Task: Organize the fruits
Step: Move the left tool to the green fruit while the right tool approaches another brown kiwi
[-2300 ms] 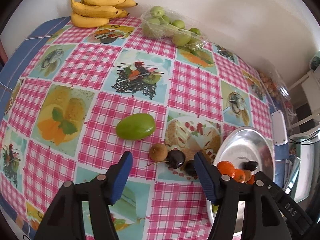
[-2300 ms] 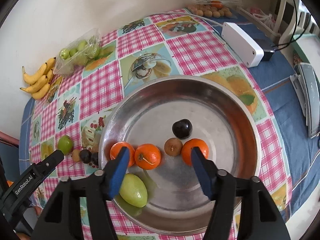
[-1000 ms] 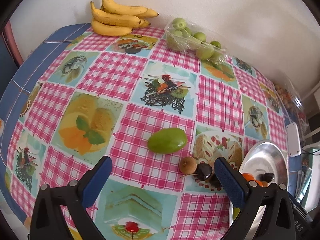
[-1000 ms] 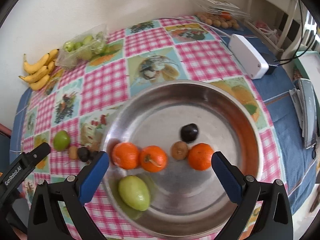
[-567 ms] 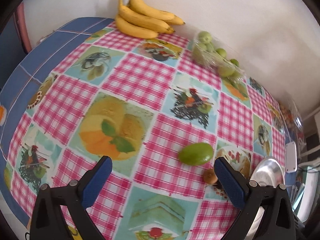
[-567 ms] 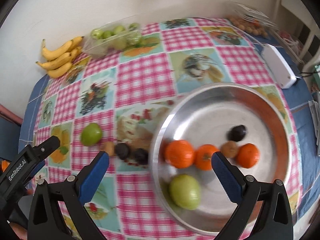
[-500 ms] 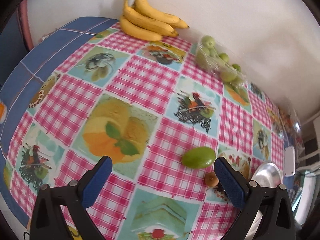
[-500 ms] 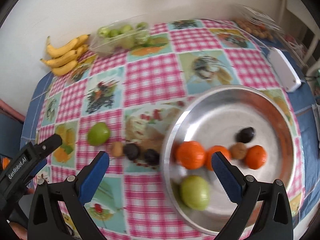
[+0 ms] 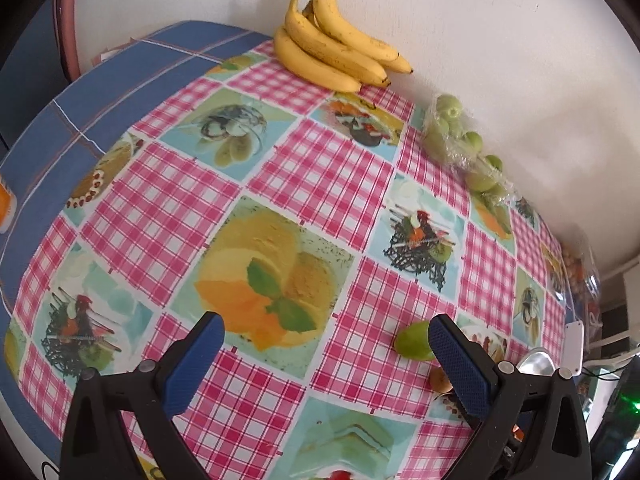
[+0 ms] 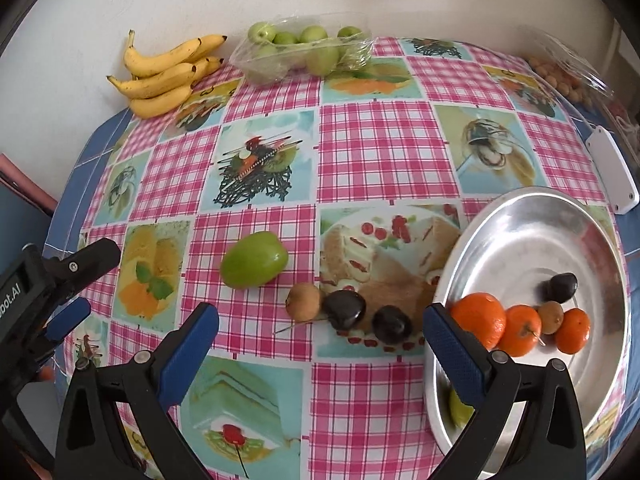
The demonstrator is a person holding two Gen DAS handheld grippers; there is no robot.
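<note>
Both tongs spread wide, empty, above the counter [image 10: 380, 152].
Right view alone shows the metal plate [image 10: 520, 220] at right, holding oranges [image 10: 478, 318]; left view's right finger partly hides the green fruit [image 9: 412, 340].

Glossy checked cloth [image 10: 380, 152] covers my surface; shiny metal tray [image 10: 532, 232] at right, crinkly clear plastic pack [image 10: 304, 52] up top, matt black claw arms.
</note>
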